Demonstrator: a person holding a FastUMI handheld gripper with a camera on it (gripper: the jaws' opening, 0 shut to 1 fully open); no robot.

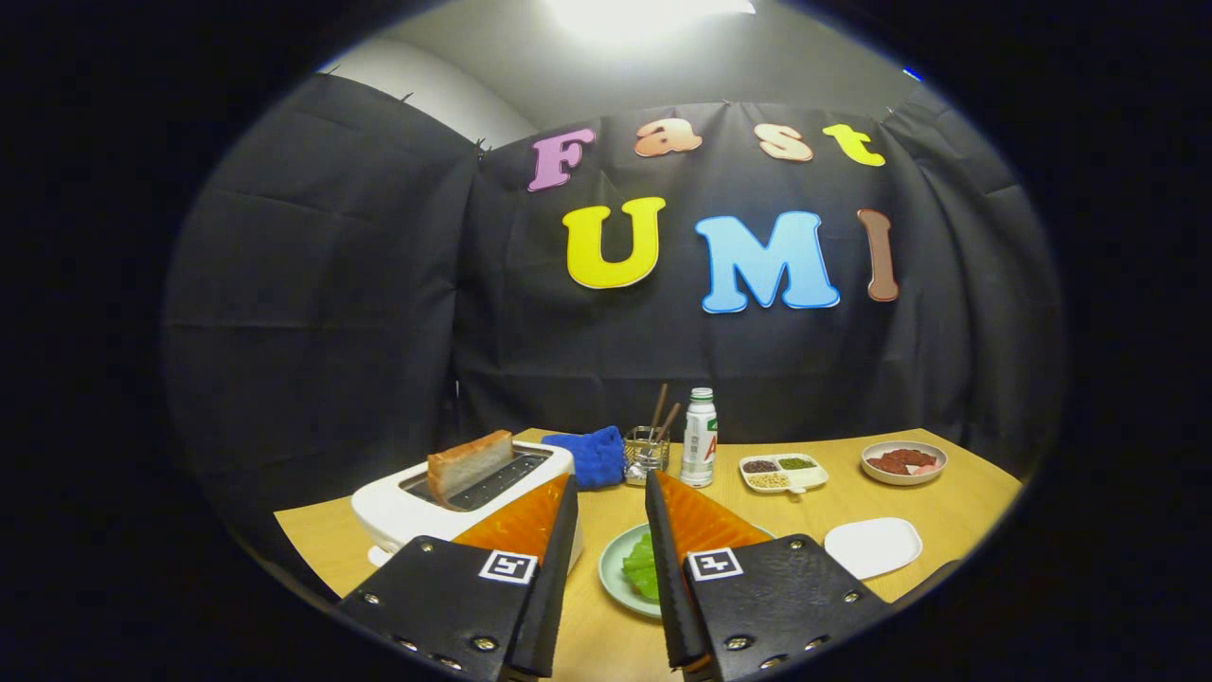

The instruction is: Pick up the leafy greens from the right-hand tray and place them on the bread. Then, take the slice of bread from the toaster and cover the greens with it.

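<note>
My gripper (611,476) is open above the wooden table (947,511), with nothing between its fingers. In the gap between the fingers, low down, lies a pale green plate (615,568) with leafy greens (644,566) on it; the right finger hides most of the plate. Whether bread lies under the greens I cannot tell. A white toaster (398,507) stands just beyond the left finger, and a slice of bread (469,464) sticks up out of its slot. To the right of the right finger sits a white tray (873,547) with nothing on it.
Along the back of the table stand a blue cloth (592,455), a glass holder with sticks (647,453), a white bottle (700,438), a divided dish of beans (782,472) and a bowl of reddish food (903,461). The black cloth wall closes off the back.
</note>
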